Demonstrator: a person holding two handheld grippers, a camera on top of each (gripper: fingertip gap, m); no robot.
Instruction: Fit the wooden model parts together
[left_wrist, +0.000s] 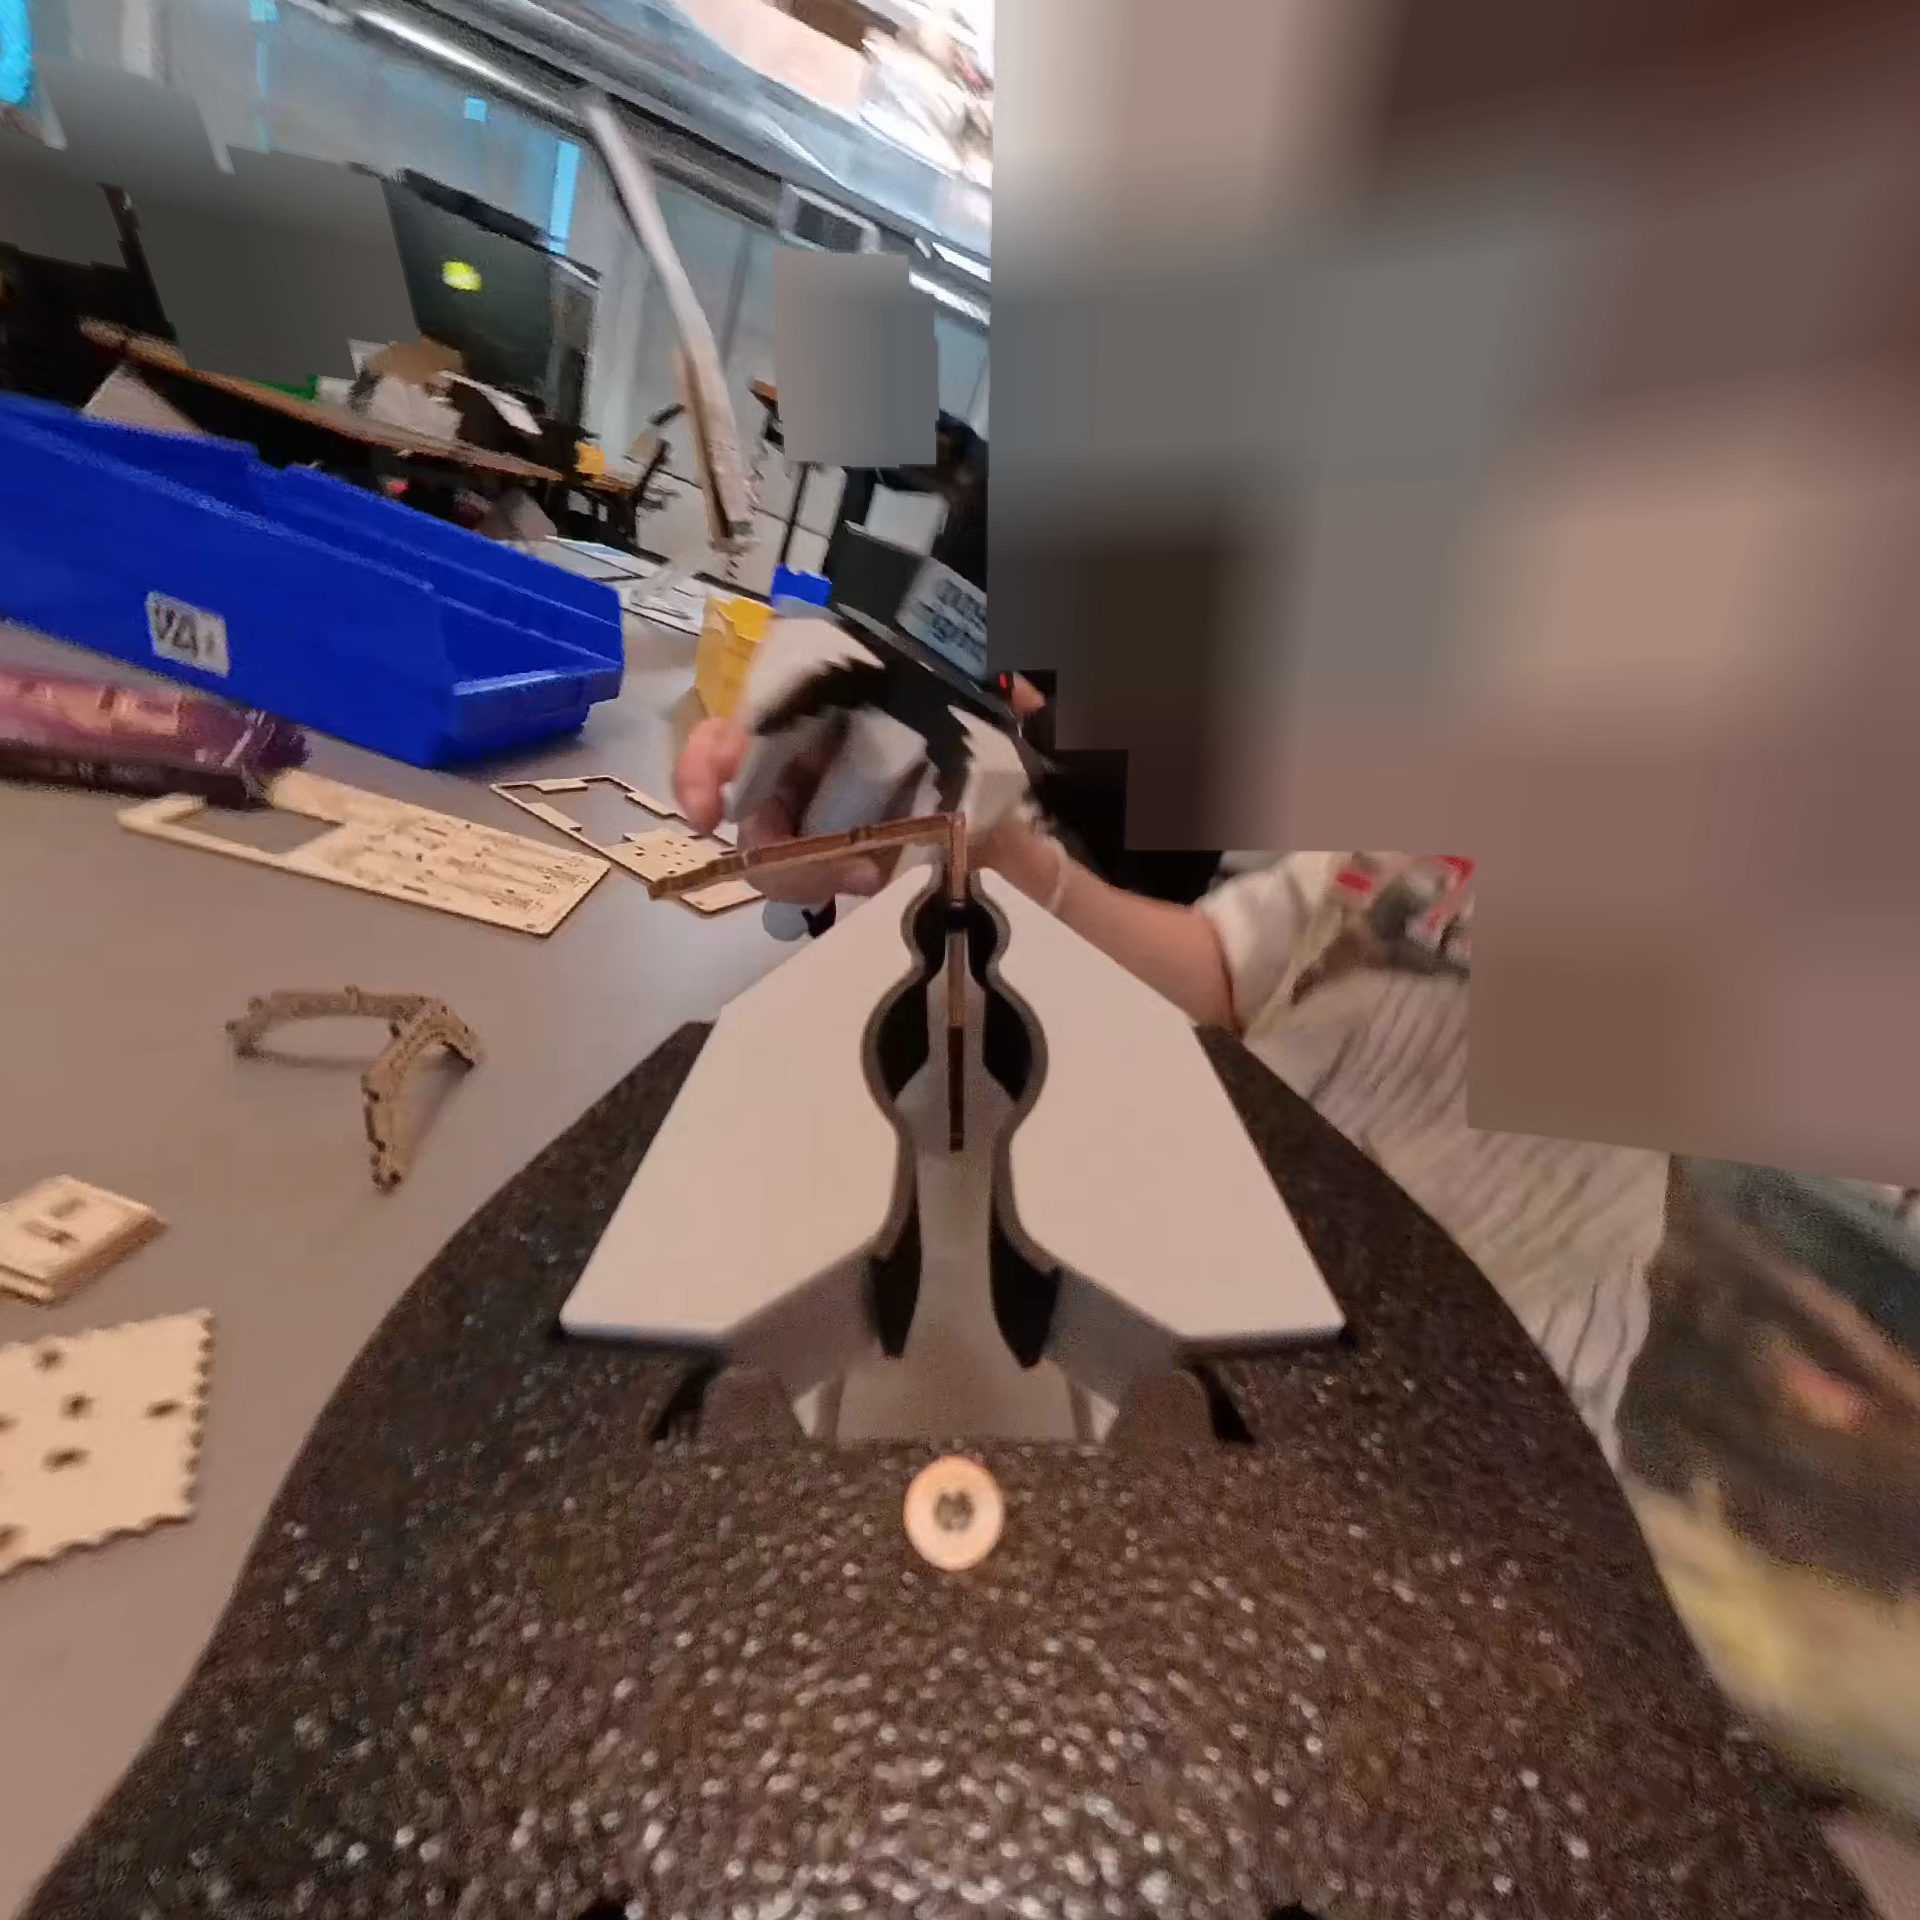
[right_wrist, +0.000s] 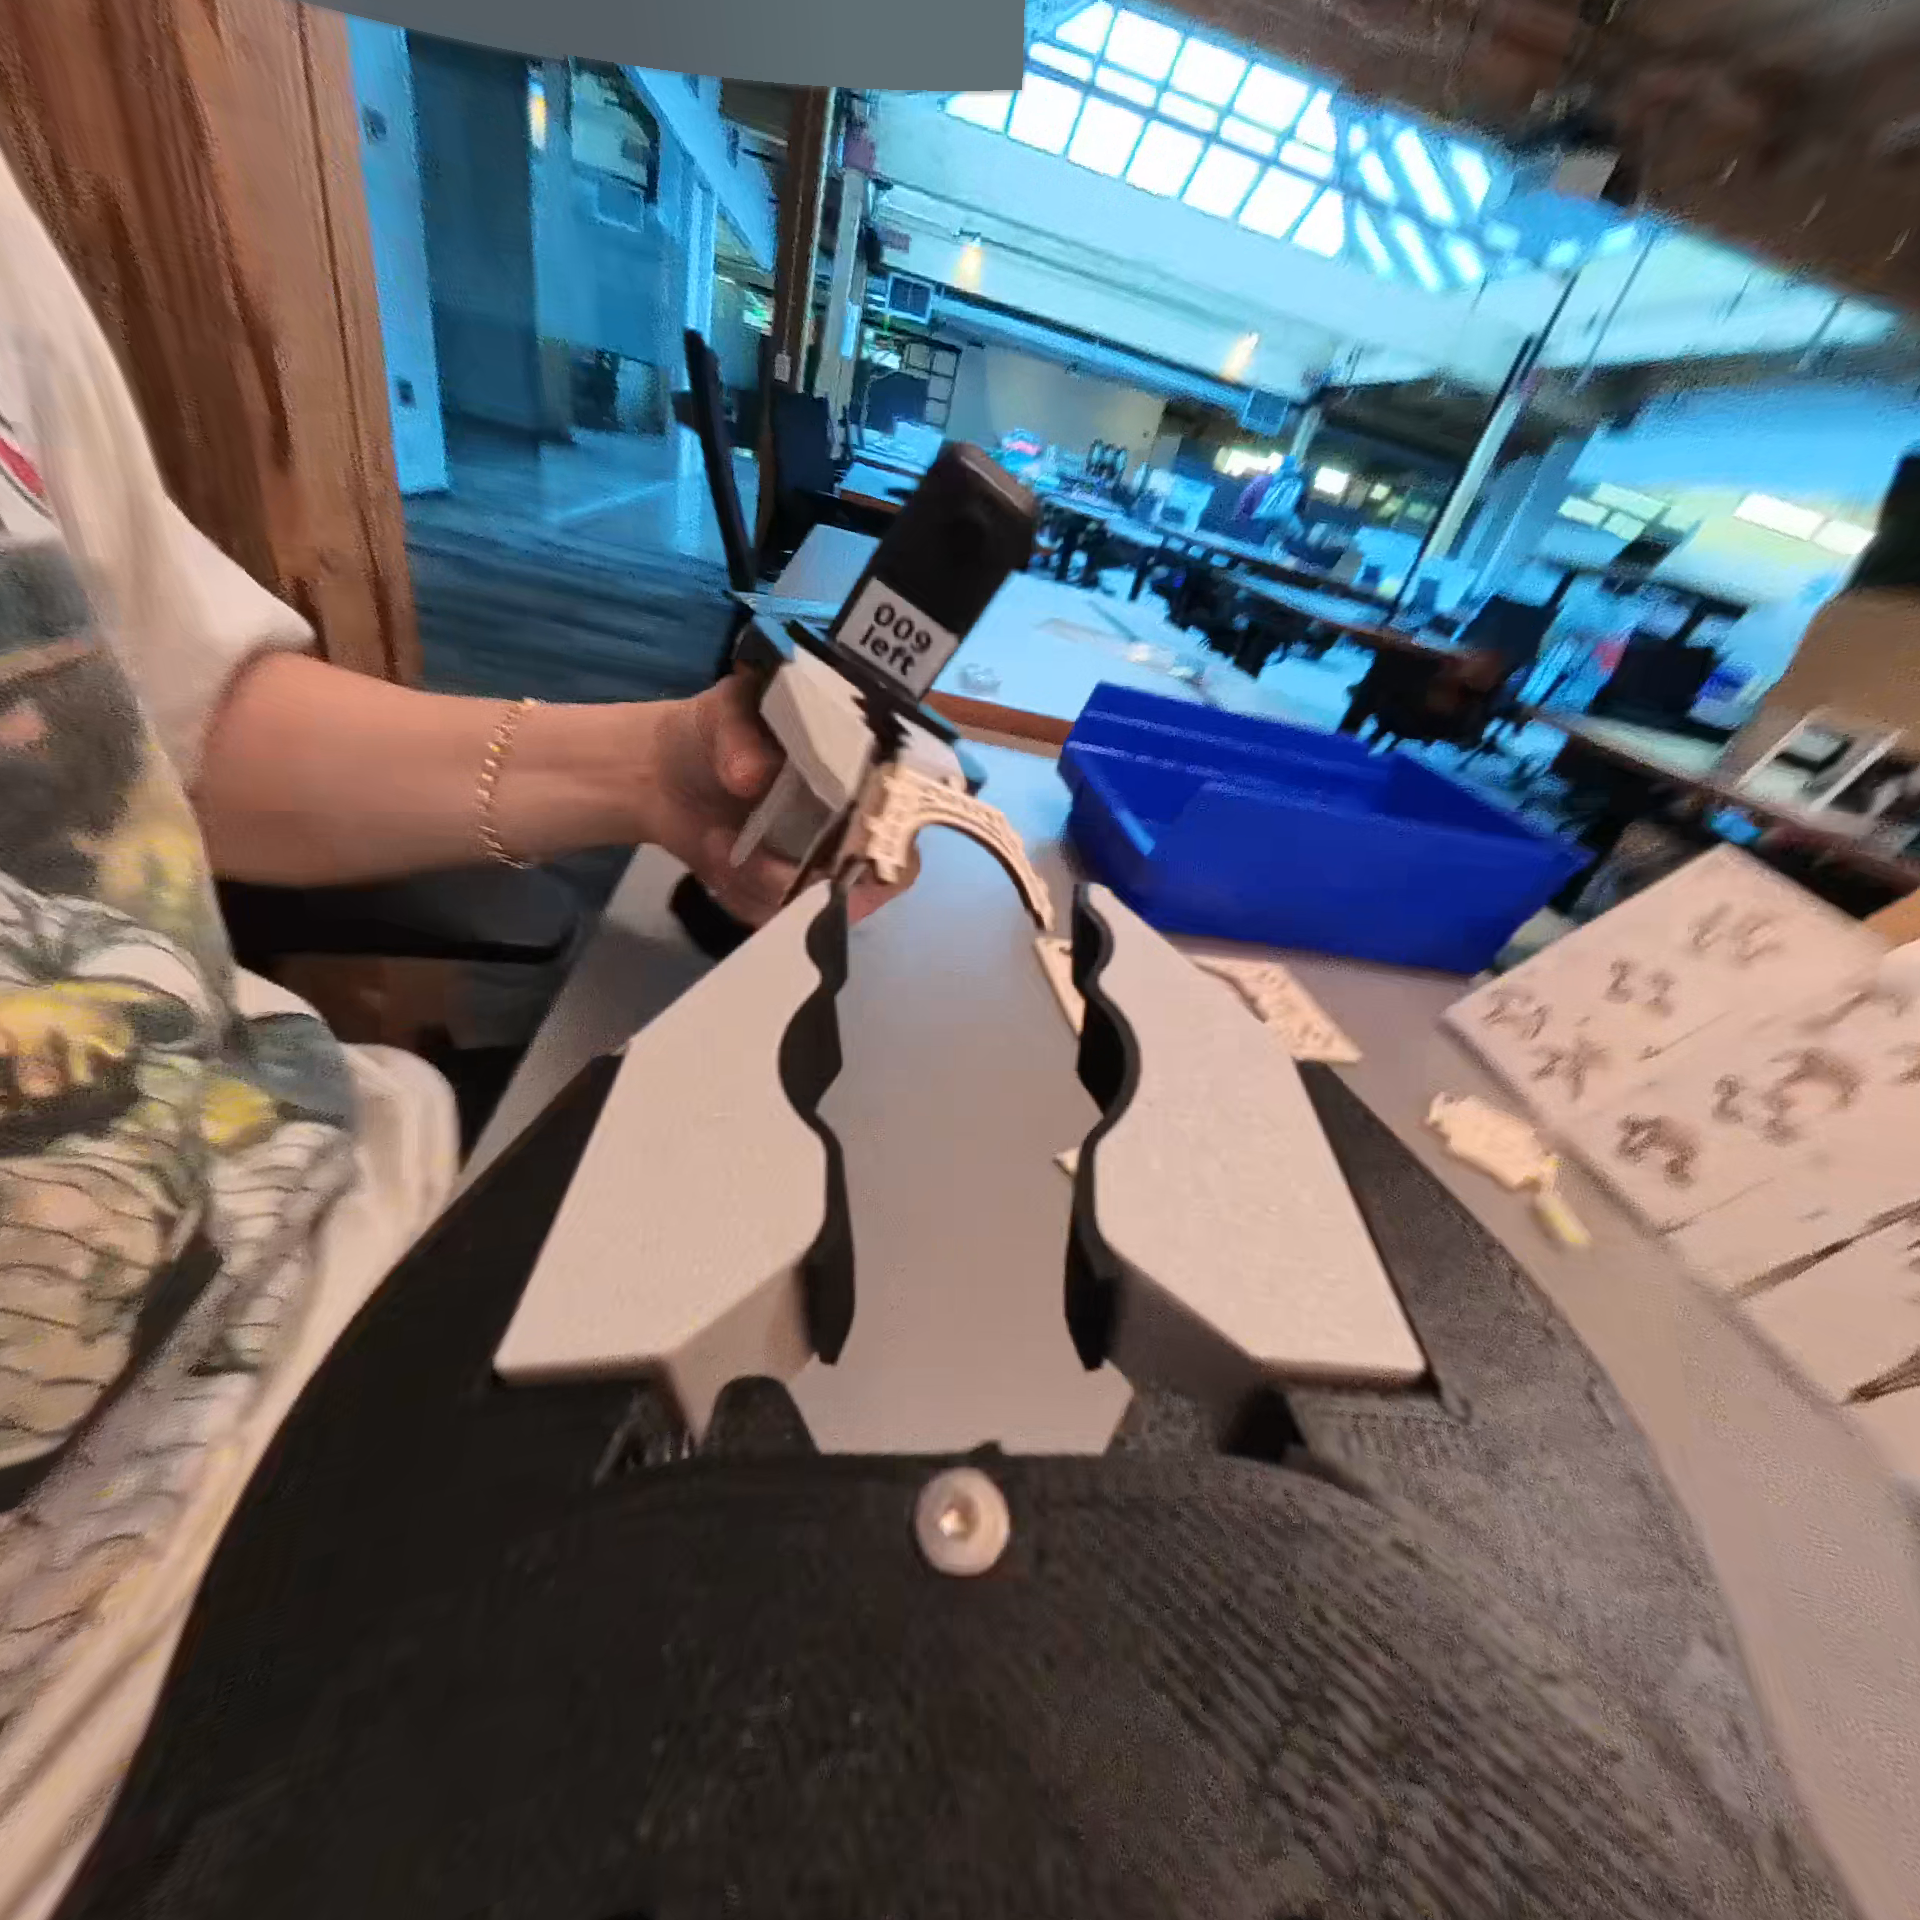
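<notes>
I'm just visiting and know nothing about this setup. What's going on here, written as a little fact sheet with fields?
Setting: grey worktable in a workshop
Left gripper: shut on an arched wooden model part, seen edge-on in its own view
Right gripper: open, empty, fingers pointed toward the held part
Loose parts: another arched wooden piece, flat cut-out wooden sheets
Also on table: blue plastic bin
Progress: held part not yet joined to another

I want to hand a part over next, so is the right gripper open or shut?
Open. The right gripper shows a wide gap between its fingers with bare table visible through it, nothing held.
</notes>
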